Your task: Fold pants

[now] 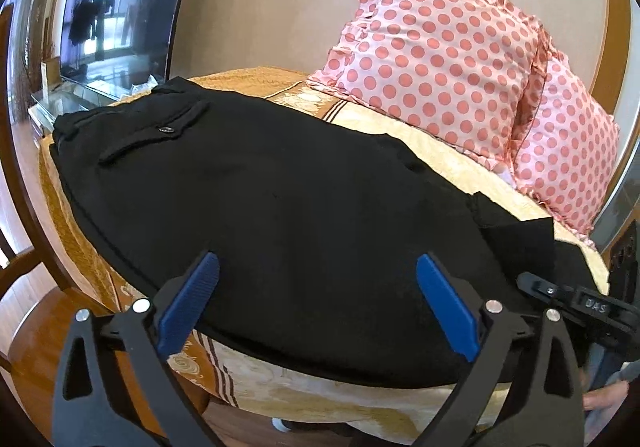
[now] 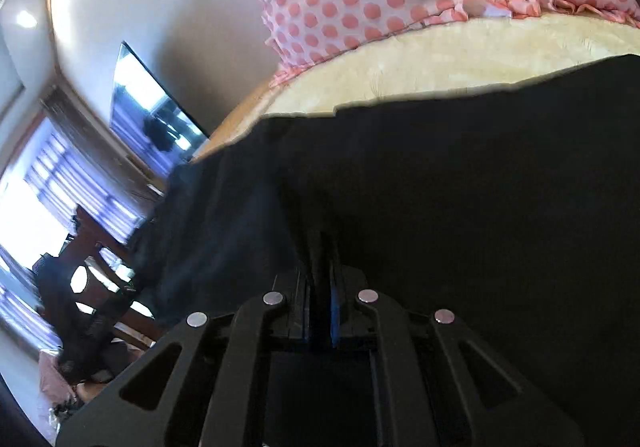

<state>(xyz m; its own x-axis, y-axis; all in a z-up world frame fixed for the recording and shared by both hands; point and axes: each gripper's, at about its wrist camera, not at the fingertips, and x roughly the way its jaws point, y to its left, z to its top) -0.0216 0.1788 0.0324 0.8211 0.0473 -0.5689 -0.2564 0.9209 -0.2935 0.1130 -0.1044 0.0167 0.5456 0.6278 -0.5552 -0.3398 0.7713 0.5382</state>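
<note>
Black pants (image 1: 260, 199) lie flat across a yellow bed (image 1: 460, 171), waistband and back pocket at the far left, leg ends toward the right. My left gripper (image 1: 316, 267) is open, its blue pads spread over the near edge of the pants, holding nothing. My right gripper (image 2: 322, 247) is shut on a fold of the pants (image 2: 460, 187) near the leg end, with black cloth pinched between the blue pads. Part of the right gripper shows at the right edge of the left wrist view (image 1: 580, 303).
Two pink polka-dot pillows (image 1: 440, 59) lean against the wall at the head of the bed. A dark television (image 1: 116, 7) stands beyond the bed's far left. Wooden floor (image 1: 36, 311) lies below the near left bed edge.
</note>
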